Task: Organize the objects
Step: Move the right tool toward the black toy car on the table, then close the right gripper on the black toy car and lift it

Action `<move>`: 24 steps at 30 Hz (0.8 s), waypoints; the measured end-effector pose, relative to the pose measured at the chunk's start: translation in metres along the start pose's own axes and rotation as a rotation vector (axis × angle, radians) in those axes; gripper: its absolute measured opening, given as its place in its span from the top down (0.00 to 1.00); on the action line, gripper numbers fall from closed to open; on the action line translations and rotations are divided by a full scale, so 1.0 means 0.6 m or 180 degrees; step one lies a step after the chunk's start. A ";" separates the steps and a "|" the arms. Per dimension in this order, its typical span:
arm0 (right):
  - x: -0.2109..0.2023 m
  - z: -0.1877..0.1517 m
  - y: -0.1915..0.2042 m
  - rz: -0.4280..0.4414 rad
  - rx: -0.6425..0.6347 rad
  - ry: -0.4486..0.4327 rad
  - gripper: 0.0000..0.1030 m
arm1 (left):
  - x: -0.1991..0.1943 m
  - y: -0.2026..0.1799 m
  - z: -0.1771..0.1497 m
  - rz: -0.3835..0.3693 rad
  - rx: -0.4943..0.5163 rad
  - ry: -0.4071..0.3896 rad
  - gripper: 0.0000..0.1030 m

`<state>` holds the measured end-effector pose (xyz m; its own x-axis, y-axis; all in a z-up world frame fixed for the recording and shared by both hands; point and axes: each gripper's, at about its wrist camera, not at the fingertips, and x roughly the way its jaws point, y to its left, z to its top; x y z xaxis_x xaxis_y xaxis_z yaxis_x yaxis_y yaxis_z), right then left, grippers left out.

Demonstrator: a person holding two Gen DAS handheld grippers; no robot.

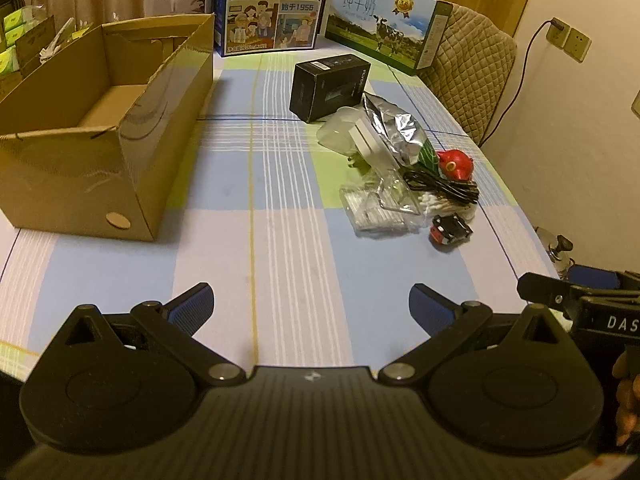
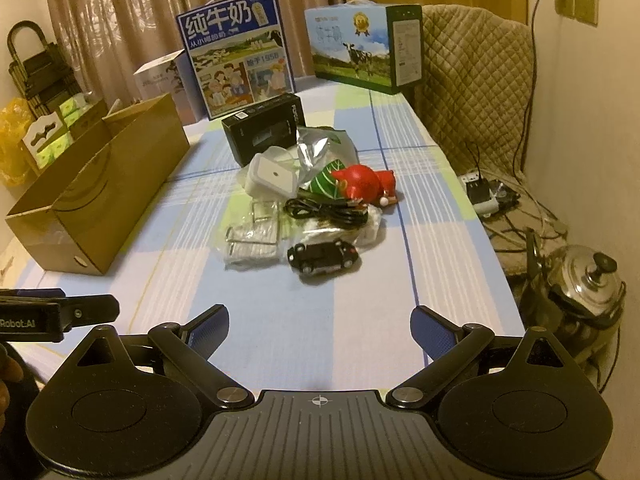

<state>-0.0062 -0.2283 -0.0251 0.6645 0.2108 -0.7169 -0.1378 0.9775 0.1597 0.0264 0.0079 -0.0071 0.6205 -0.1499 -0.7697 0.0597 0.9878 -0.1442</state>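
Both my left gripper (image 1: 310,300) and right gripper (image 2: 320,324) hang spread and empty at lower frame, while mid-frame the toy car (image 2: 322,257) looks light, rigid, slick, best pinched across its sides for the cardboard box (image 2: 100,200) at left.

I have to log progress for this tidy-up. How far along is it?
Nothing looks done: the cardboard box appears empty inside. Nothing is in hand either; the left gripper and right gripper are both open over the tablecloth. All is left: the toy car, red figure, black cable, black box and foil bag are still piled together.
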 end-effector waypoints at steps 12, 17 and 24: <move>0.099 0.053 -0.028 0.0132 -0.0032 0.0067 0.21 | 0.067 0.006 0.042 0.0014 0.0101 -0.0079 0.01; 0.140 0.058 -0.029 0.0267 -0.0119 0.0073 0.26 | 0.100 0.006 0.050 -0.0036 0.0087 -0.0094 0.01; 0.189 0.059 -0.037 0.0236 -0.0191 0.0127 0.31 | 0.132 0.005 0.052 -0.0118 0.0218 -0.0156 0.01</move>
<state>0.0982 -0.2265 -0.0859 0.6212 0.2815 -0.7313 -0.2301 0.9576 0.1732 0.1001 0.0003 -0.0491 0.6542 -0.1856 -0.7332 0.1357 0.9825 -0.1277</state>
